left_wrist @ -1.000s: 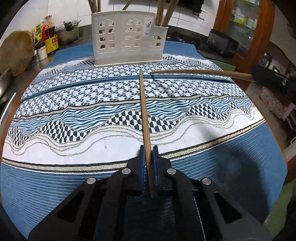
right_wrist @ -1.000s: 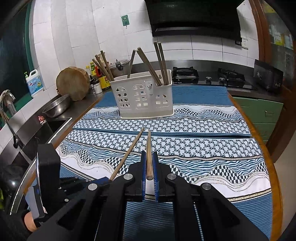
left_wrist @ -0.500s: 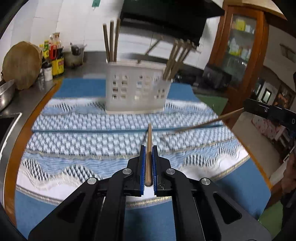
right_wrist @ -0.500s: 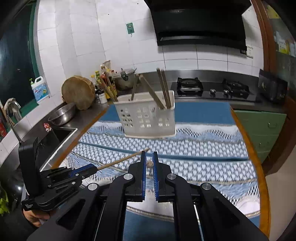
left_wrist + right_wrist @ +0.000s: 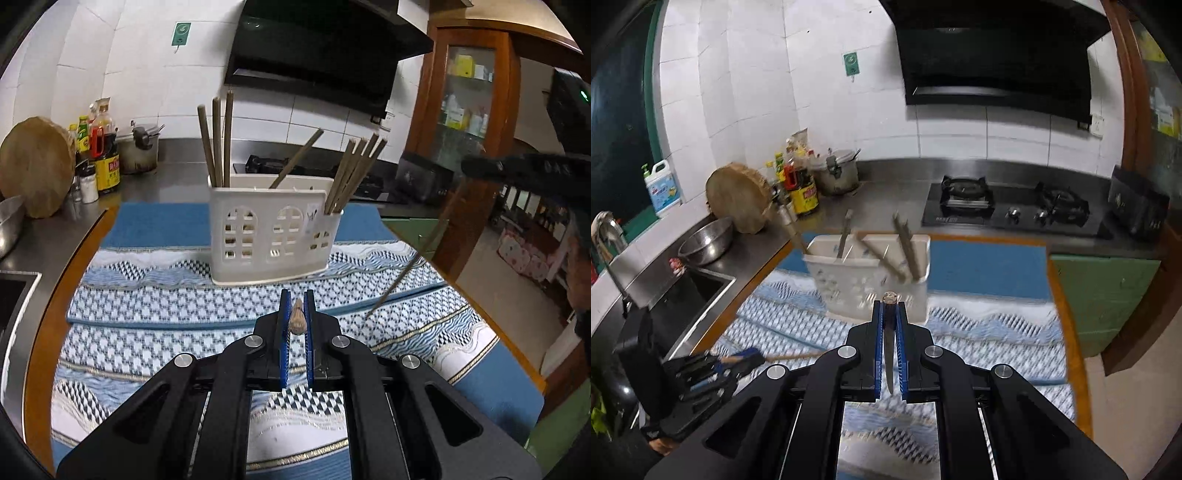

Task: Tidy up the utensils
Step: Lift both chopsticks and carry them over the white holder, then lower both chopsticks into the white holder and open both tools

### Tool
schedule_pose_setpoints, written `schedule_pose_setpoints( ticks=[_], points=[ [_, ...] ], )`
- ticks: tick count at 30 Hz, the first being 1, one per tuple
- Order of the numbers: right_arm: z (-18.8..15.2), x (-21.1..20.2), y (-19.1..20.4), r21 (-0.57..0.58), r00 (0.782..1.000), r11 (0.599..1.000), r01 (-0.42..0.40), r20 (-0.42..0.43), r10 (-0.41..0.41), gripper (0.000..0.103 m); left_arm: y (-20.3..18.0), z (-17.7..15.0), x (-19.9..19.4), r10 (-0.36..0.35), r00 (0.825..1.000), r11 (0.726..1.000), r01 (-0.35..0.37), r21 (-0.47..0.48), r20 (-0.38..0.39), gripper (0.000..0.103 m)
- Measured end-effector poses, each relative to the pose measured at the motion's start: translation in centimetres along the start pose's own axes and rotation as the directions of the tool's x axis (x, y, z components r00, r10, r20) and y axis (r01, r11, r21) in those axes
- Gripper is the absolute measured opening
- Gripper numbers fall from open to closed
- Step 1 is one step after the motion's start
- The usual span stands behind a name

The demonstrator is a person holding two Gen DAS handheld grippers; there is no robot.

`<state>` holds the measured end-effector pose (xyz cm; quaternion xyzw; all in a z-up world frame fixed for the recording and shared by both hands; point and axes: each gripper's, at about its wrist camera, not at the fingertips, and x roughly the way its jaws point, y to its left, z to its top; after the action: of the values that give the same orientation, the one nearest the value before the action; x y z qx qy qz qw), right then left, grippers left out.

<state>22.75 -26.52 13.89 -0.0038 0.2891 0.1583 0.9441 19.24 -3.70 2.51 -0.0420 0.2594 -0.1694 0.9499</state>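
A white slotted utensil holder point(image 5: 271, 236) stands on the patterned blue and white cloth point(image 5: 166, 314), with several wooden chopsticks upright in it. My left gripper point(image 5: 296, 306) is shut on a chopstick point(image 5: 297, 319) seen end-on, raised in front of the holder. My right gripper point(image 5: 888, 308) is shut on another chopstick point(image 5: 888, 343), held above the cloth and tilted down, near the holder point(image 5: 866, 275). The right gripper's chopstick shows in the left wrist view point(image 5: 406, 273). The left gripper shows at the lower left of the right wrist view point(image 5: 746, 360).
A steel counter holds a round wooden board point(image 5: 37, 170), sauce bottles point(image 5: 105, 158), a pot point(image 5: 836, 173) and a steel bowl point(image 5: 705, 242). A sink point(image 5: 679, 302) lies left. A gas hob point(image 5: 1008, 208) is behind. A wooden cabinet point(image 5: 465, 122) stands right.
Both grippers have lifted their chopsticks off the cloth and tipped upward, so each chopstick now points toward its camera. The right gripper has moved closer to the holder.
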Motion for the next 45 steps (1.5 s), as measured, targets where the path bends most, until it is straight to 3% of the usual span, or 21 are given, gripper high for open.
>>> schedule_pose_setpoints(
  ticks=[10,19,28,35,40,42,45],
  points=[
    [7.9,0.7,-0.4,-0.046,0.99,0.993,0.105,0.102,-0.1,0.007,0.8,3.6,0.3,0.0,1.0,0.999,0.0,0.048,0.016,0.005],
    [12.6,3.1,-0.6,-0.031,0.986,0.994,0.1,0.135,-0.095,0.007,1.1,5.9,1.0,-0.004,1.0,0.997,0.002,0.078,0.025,0.005],
    [11.3,9.3,0.1,-0.04,0.996,0.995,0.086,0.031,-0.085,0.007,1.3,8.1,0.0,-0.008,0.998,0.995,0.001,0.103,0.068,0.005],
    [10.0,11.5,0.1,-0.048,0.997,0.996,0.077,-0.017,-0.078,0.009,1.0,11.3,-1.4,-0.01,0.99,0.993,-0.008,0.119,0.143,0.005],
    [9.8,10.4,-0.3,-0.054,0.997,0.996,0.072,0.008,-0.072,0.026,0.0,14.4,-2.4,-0.001,0.976,0.989,-0.032,0.147,0.218,0.005],
    [9.6,9.2,-0.3,-0.06,0.997,0.996,0.071,0.029,-0.07,0.038,-0.3,15.8,-2.6,0.0,0.969,0.987,-0.039,0.155,0.246,0.005],
    [9.0,7.7,0.1,-0.084,0.997,0.995,0.061,0.051,-0.057,0.043,-0.9,18.0,-3.0,0.01,0.958,0.984,-0.061,0.166,0.287,0.005]
  ],
)
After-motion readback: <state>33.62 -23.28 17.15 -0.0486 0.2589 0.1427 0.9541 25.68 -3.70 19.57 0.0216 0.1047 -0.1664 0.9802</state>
